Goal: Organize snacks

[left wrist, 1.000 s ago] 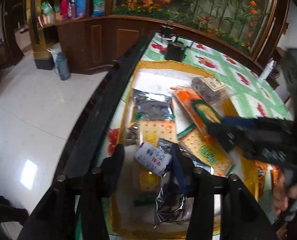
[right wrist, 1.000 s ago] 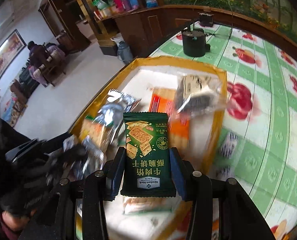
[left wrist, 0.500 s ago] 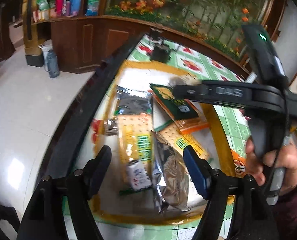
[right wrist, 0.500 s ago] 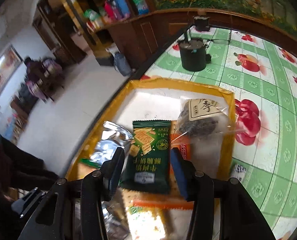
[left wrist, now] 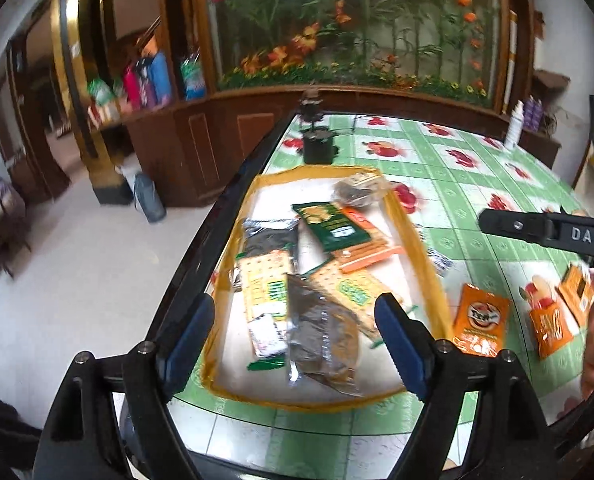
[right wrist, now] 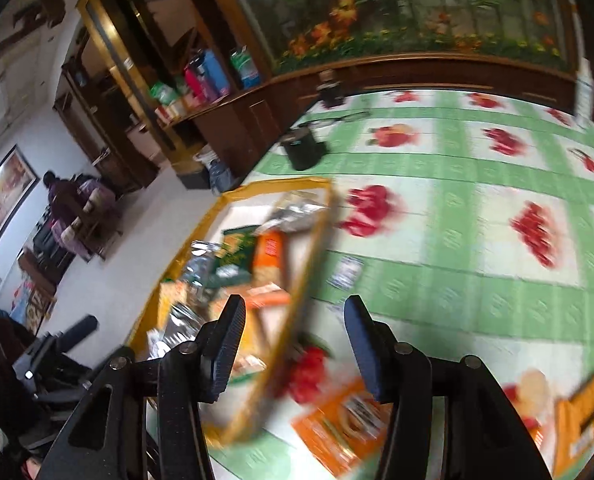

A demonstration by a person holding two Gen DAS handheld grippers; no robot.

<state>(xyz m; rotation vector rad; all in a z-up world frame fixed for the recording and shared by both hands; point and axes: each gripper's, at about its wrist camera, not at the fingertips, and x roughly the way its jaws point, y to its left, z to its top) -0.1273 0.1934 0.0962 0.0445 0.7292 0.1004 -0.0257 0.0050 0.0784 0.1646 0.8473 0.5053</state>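
Both tools gaping, empty, above snack tray

Between my right jaws everything smears: the tray rim and an orange packet whose print I can't read; another orange packet is cut off at the right.

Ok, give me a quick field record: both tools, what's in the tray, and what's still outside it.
left tool: open, empty, jaws just opening, above the tray
right tool: open, empty, jaws just opening, over the tray's right rim
yellow-rimmed tray: holds green cracker packet, silver foil pouch, other snacks
outside tray: orange snack packet on green checked tablecloth
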